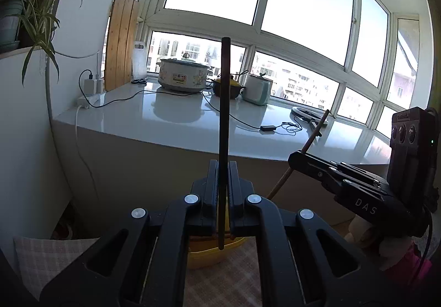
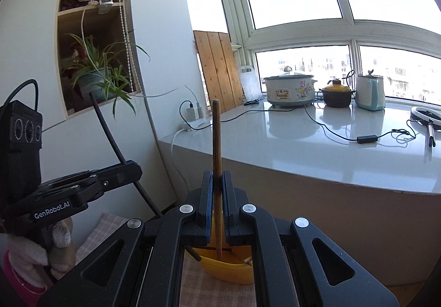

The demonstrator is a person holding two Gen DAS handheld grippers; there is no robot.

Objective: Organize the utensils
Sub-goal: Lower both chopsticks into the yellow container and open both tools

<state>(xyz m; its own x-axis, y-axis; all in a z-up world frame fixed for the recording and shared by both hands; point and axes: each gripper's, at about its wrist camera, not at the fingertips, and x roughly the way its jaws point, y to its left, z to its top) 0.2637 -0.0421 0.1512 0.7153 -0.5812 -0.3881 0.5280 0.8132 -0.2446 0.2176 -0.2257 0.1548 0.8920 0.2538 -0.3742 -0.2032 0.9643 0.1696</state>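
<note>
My left gripper (image 1: 222,166) is shut on a dark chopstick (image 1: 223,114) that stands upright, its lower end over a yellow container (image 1: 212,253) on the checked cloth. My right gripper (image 2: 217,178) is shut on a brown wooden chopstick (image 2: 216,138), also upright, its lower end inside the yellow container (image 2: 228,265). In the left wrist view the right gripper (image 1: 296,158) shows at the right with the brown chopstick (image 1: 314,136) slanting through it. In the right wrist view the left gripper (image 2: 132,169) shows at the left with the dark chopstick (image 2: 110,136).
A white counter (image 1: 179,125) runs under the window with a rice cooker (image 1: 183,75), a dark pot (image 1: 227,87), a pale green kettle (image 1: 257,89), cables and a ring light (image 1: 310,115). A wooden board (image 1: 120,42) leans at the back. A checked cloth (image 2: 215,290) lies below.
</note>
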